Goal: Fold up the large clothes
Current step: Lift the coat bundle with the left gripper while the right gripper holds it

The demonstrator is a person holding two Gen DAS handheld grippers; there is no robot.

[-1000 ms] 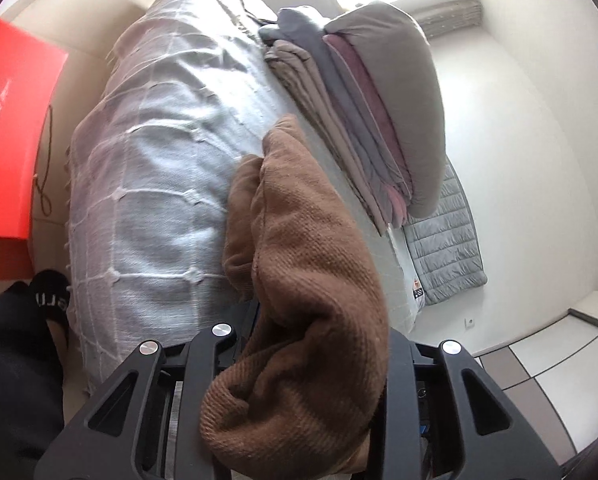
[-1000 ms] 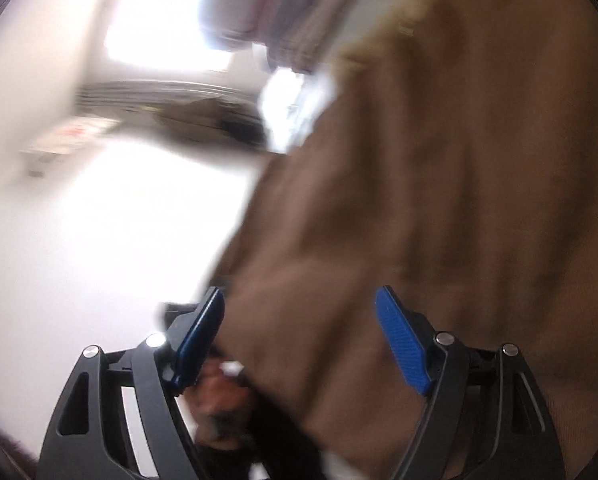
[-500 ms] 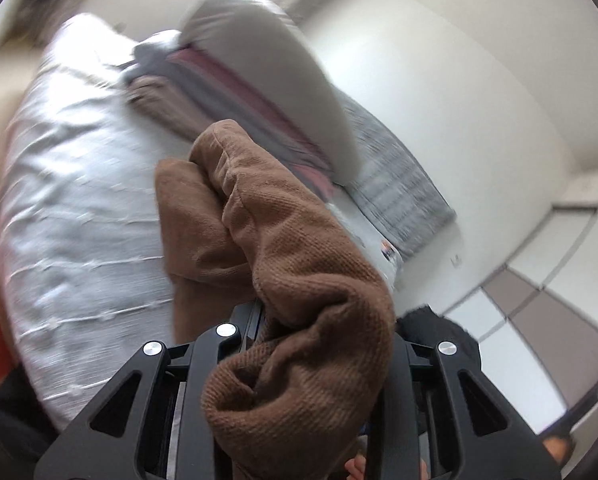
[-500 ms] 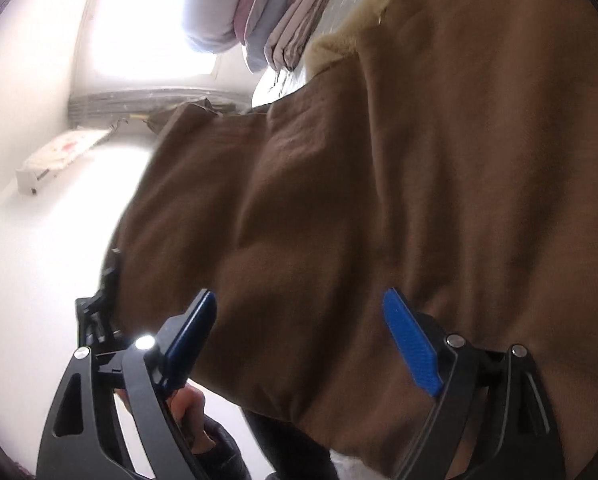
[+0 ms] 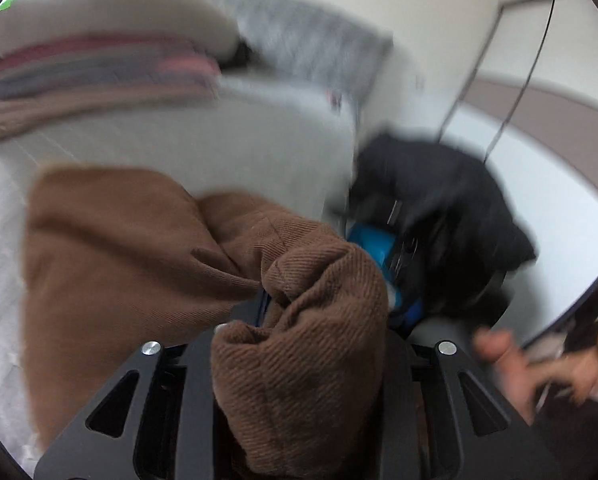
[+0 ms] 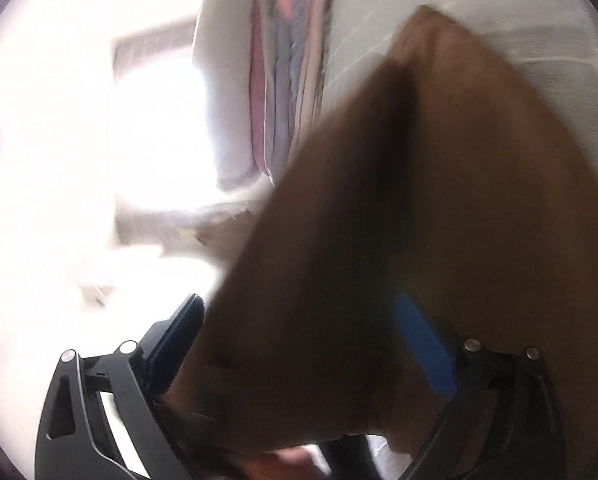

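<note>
Brown knit garment (image 5: 147,248) bunched in my left gripper (image 5: 299,344), fingers clenched on it, above bed (image 5: 259,140). My right gripper (image 6: 299,344) opening, cloth hanging between blue pads (image 6: 423,344), not pressed. Folded stack (image 5: 99,76) behind.

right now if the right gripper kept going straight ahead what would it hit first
The brown garment: it hangs between and just ahead of the right gripper, whose fingers are opening around it. Behind it seems to be the bed, though blur makes depth unclear.

Brown ribbed garment (image 5: 299,360) — pink-and-grey stack (image 5: 99,64) — pale bedcover (image 5: 203,148).
</note>
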